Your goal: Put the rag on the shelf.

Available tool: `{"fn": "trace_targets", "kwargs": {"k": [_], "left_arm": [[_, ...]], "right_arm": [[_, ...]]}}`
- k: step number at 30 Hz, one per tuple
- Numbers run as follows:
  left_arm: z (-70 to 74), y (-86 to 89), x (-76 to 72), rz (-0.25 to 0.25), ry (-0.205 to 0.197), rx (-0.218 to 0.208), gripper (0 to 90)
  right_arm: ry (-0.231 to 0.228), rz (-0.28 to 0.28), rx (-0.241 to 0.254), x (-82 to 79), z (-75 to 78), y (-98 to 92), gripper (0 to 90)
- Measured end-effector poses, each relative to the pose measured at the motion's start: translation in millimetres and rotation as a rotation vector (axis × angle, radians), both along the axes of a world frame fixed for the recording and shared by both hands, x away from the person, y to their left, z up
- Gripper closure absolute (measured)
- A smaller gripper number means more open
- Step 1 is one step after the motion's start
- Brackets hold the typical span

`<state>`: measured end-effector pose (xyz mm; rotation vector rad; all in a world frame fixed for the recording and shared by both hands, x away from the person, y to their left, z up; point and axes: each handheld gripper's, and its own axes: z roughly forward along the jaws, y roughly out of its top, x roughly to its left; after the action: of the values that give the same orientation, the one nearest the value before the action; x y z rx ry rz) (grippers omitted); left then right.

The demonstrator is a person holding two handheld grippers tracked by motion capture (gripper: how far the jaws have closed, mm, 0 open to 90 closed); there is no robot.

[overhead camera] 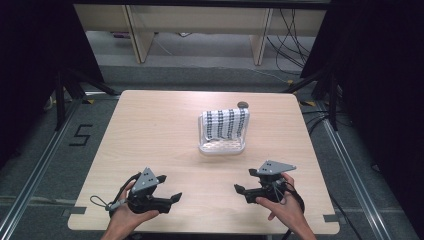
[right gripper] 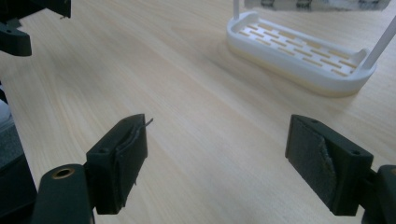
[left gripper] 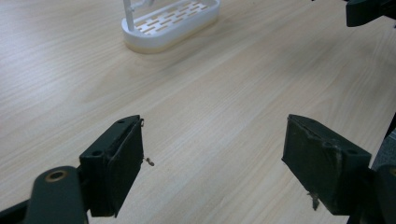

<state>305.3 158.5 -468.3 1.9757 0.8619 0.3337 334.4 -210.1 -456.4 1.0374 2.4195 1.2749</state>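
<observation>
A pale wood-grain table (overhead camera: 165, 130), rectangular with rounded corners and a smooth laminate face, stands on grey carpet-like floor. Toward its far middle sits a white plastic rack (overhead camera: 222, 146): an oval tray base cut with rows of short slots, with thin upright posts rising from it. Over the rack's top rail hangs a cloth (overhead camera: 226, 123), white with dark checked columns, soft and slightly rippled, its lower edge above the tray. A small dark round object (overhead camera: 243, 104) lies just behind the rack; what it is cannot be told. Near the table's front edge the left gripper (overhead camera: 169, 189) and the right gripper (overhead camera: 246, 184), each held in a hand, are well apart from the rack and from each other. Both have their blocky black jaws spread wide over bare wood, holding nothing; the pads look worn and frayed
</observation>
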Motion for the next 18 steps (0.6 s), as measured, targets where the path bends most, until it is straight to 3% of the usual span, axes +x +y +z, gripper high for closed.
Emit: {"fn": "trace_targets", "kwargs": {"k": [1, 2, 3, 4, 5, 7, 12, 13, 15, 16, 18], "left_arm": [[-1.1, -0.3, -0.2, -0.003, -0.003, 0.007, 19.6], [-3.5, -0.2, -0.8, -0.012, -0.008, 0.035, 19.5], [-4.6, -1.3, -1.6, -0.004, -0.003, 0.033, 19.5], [-5.5, -1.2, -1.9, -0.007, -0.003, 0.045, 19.4], [-6.2, 0.5, -1.2, -0.026, -0.006, 0.067, 19.4], [-9.8, -2.5, -3.4, -0.016, 0.004, 0.037, 19.3], [-16.7, -3.6, -6.3, -0.033, 0.006, 0.079, 19.3], [-17.5, -4.3, -6.7, -0.031, 0.01, 0.077, 19.3], [-20.4, -5.2, -7.9, -0.026, 0.009, 0.079, 19.3], [-22.3, -7.7, -8.3, -0.021, 0.015, 0.054, 19.3], [-23.9, -8.3, -7.9, -0.025, 0.015, 0.056, 19.3]], "right_arm": [[0.014, 0.0, -0.005, -2.1, -1.0, 0.6, 22.0], [0.009, -0.003, -0.012, -3.0, -2.3, 0.7, 22.0], [-0.007, 0.0, -0.03, -4.3, -4.5, -0.9, 22.0], [0.014, -0.003, -0.025, -6.6, -5.4, -0.4, 22.0], [0.002, 0.007, -0.022, -6.0, -7.4, -1.3, 22.0], [0.004, 0.0, -0.034, -9.2, -8.7, -2.8, 22.0], [0.019, 0.002, -0.06, -15.7, -13.5, -5.4, 21.2], [0.012, 0.003, -0.069, -16.7, -15.2, -6.1, 21.1], [0.041, -0.003, -0.073, -20.0, -17.4, -6.4, 20.9], [0.016, 0.006, -0.076, -19.2, -19.3, -6.9, 20.9], [0.045, -0.002, -0.072, -21.9, -21.5, -7.1, 20.9]]}}
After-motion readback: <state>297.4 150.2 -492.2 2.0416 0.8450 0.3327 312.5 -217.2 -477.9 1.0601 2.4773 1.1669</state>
